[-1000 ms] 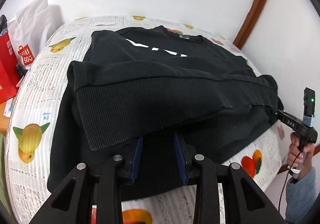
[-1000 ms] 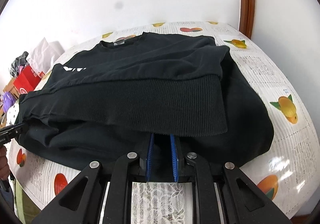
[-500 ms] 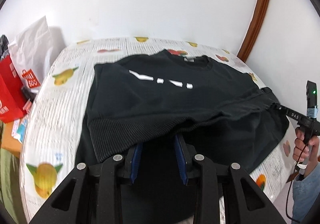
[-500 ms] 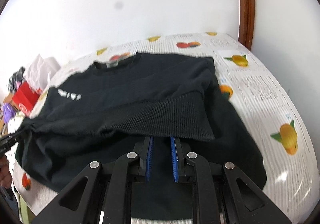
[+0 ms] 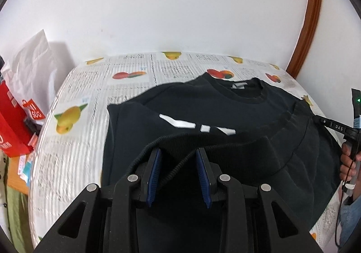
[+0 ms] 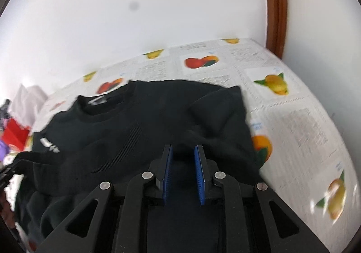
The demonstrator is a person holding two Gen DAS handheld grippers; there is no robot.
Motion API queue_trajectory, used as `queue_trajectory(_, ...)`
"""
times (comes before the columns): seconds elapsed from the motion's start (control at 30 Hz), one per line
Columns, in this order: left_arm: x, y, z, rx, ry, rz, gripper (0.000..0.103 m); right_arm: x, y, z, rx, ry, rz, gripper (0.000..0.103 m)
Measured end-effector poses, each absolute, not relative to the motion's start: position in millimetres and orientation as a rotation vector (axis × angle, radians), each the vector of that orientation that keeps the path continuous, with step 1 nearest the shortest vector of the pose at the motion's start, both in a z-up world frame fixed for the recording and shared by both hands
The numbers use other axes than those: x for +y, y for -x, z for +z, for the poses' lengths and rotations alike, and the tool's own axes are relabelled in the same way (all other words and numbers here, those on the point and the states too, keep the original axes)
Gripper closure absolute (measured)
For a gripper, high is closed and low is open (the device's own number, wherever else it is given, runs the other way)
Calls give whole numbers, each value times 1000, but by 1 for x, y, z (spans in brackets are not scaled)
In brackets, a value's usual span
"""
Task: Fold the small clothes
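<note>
A black sweatshirt (image 5: 225, 113) with a white chest print (image 5: 196, 126) lies on a table (image 5: 79, 140) covered in fruit-print cloth, collar at the far side. My left gripper (image 5: 178, 151) is shut on its ribbed hem, which drapes over and between the blue pads, just short of the print. In the right wrist view the sweatshirt (image 6: 135, 117) is doubled over. My right gripper (image 6: 183, 147) has the hem's other end between its pads; its jaws are opening, with cloth still pinched at the tips. The right gripper (image 5: 327, 124) also shows at the garment's right edge.
Red shopping bags (image 5: 11, 128) and a white paper bag (image 5: 29, 68) stand off the table's left side. A white wall rises behind, with a wooden door frame (image 5: 309, 16) at the right. A person's hand (image 5: 347, 162) grips the right handle.
Both grippers carried the hem forward across the sweatshirt toward the collar, folding the lower part over the chest. The right jaws now stand slightly wider apart.
</note>
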State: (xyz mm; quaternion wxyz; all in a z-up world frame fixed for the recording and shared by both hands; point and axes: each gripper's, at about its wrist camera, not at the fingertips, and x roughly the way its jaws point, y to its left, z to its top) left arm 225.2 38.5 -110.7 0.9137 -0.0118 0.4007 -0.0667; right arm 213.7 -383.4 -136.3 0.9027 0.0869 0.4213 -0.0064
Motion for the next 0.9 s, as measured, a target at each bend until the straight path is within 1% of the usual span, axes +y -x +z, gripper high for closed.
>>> queue_trajectory(0.03, 43, -225, -108, 815, 33, -138, 73, -385, -216, -136, 875, -171, -18, 83)
queue_trajectory(0.07, 48, -224, -104, 802, 47, -135, 71, -388, -217, -136, 874, -165, -18, 82)
queue_trajectory(0.1, 53, -222, -101, 793, 55, -130, 67, -391, -217, -133, 867, -162, -18, 75)
queue_trajectory(0.13, 60, -220, -98, 781, 67, -131, 65, -394, -218, -132, 862, -159, -22, 62)
queue_trajectory(0.17, 64, -219, -97, 775, 73, -132, 59, -397, -218, -130, 852, -155, -28, 56)
queue_trajectory(0.2, 67, -218, -96, 771, 78, -132, 57, -399, -218, -129, 841, -152, -26, 51)
queue_trajectory(0.3, 72, -215, -97, 781, 72, -145, 57, -399, -226, -130, 859, -133, -7, 51)
queue_trajectory(0.4, 76, -206, -93, 750, 59, -155, 57, -394, -234, -136, 888, -111, 8, 51)
queue_trajectory(0.43, 78, -204, -90, 736, 68, -148, 54, -392, -238, -139, 899, -101, 10, 51)
queue_trajectory(0.47, 83, -201, -87, 720, 83, -140, 47, -391, -240, -142, 909, -95, 11, 51)
queue_trajectory(0.5, 84, -200, -86, 713, 92, -143, 44, -390, -243, -145, 918, -91, 11, 51)
queue_trajectory(0.6, 87, -204, -91, 746, 82, -143, 44, -386, -249, -152, 938, -85, 22, 51)
queue_trajectory(0.73, 86, -217, -110, 817, 37, -122, 45, -381, -255, -155, 951, -69, 30, 51)
queue_trajectory(0.83, 87, -229, -129, 886, 49, -131, 45, -379, -259, -158, 969, -60, 34, 51)
queue_trajectory(0.87, 86, -234, -136, 906, 58, -142, 56, -378, -261, -158, 973, -59, 38, 51)
queue_trajectory(0.9, 84, -237, -139, 919, 59, -152, 76, -378, -262, -159, 978, -59, 41, 52)
